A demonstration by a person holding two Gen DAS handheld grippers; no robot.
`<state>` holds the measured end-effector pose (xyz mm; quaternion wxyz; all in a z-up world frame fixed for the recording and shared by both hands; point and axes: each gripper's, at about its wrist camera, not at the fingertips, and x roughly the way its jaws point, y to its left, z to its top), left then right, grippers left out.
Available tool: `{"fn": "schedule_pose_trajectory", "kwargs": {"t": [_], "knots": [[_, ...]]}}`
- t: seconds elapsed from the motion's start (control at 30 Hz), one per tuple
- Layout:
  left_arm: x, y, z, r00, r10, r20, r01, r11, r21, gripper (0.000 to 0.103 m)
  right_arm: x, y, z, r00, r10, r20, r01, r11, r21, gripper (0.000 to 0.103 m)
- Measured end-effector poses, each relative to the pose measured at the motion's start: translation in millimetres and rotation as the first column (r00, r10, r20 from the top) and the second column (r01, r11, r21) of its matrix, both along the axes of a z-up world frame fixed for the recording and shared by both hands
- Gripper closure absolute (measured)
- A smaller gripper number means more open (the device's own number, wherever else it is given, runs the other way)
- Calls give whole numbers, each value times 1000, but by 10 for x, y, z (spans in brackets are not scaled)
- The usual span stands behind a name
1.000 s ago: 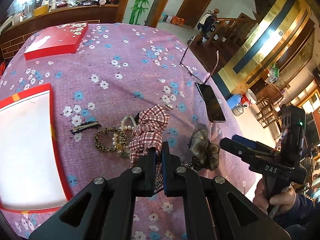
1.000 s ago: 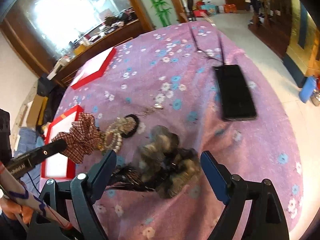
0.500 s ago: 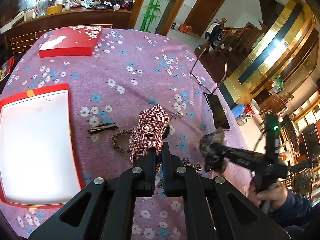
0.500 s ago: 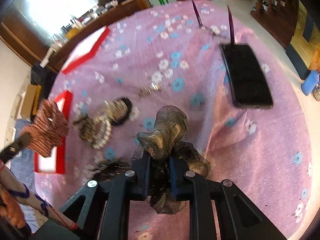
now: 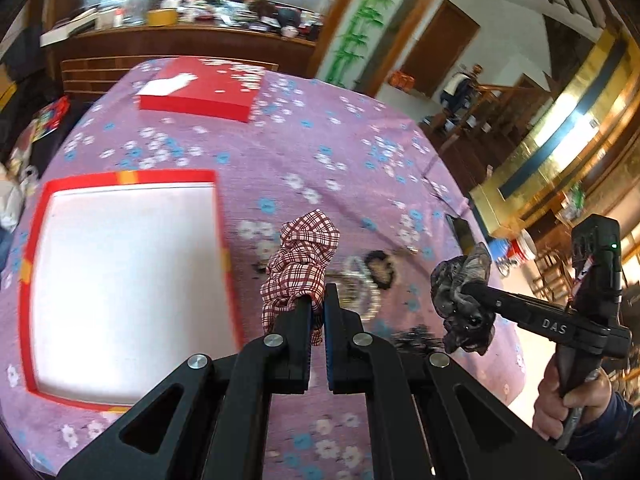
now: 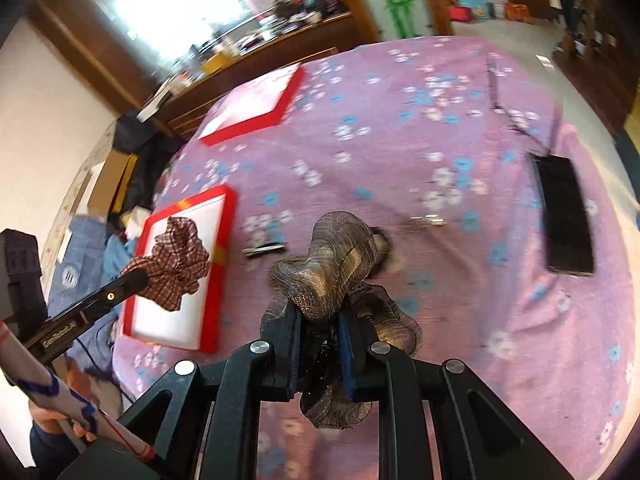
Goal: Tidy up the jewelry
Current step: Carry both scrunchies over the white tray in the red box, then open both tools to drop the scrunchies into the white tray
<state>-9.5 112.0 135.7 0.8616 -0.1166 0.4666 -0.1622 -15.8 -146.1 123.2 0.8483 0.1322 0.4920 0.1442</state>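
My left gripper [image 5: 318, 300] is shut on a red-and-white plaid scrunchie [image 5: 302, 264] and holds it above the table, just right of the open red box with a white inside [image 5: 120, 280]. My right gripper [image 6: 320, 320] is shut on a brown-grey shimmery scrunchie [image 6: 332, 264], lifted above the cloth. That scrunchie also shows in the left wrist view [image 5: 464, 292], and the plaid one in the right wrist view [image 6: 176, 260]. Bracelets and a dark hair tie [image 5: 376, 272] lie on the purple cloth behind the grippers. A hair clip [image 6: 264, 249] lies near the box.
The red box lid [image 5: 200, 88] lies at the far side of the purple flowered tablecloth [image 5: 320, 140]. A black phone [image 6: 564, 216] and glasses [image 6: 516, 120] lie at the right. A small metal clip [image 6: 426, 222] lies mid-table.
Both grippers have risen with their scrunchies. The left one has moved towards the open red box. The right gripper, open a second ago, shut on the brown scrunchie and lifted it.
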Motion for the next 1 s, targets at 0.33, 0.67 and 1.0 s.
{"fn": "schedule_pose_trajectory", "kwargs": {"t": [0.33, 0.67, 1.0], "knots": [[9, 1193, -158, 980, 198, -12, -197, 977, 78, 98, 416, 1276, -55, 979, 200, -40, -199, 980, 24, 85], [519, 1920, -427, 955, 295, -17, -289, 945, 152, 98, 1133, 2456, -223, 955, 286, -78, -289, 956, -37, 84], [876, 2050, -704, 950, 310, -15, -303, 937, 175, 98, 1660, 3066, -544, 949, 289, -125, -297, 954, -50, 84]]}}
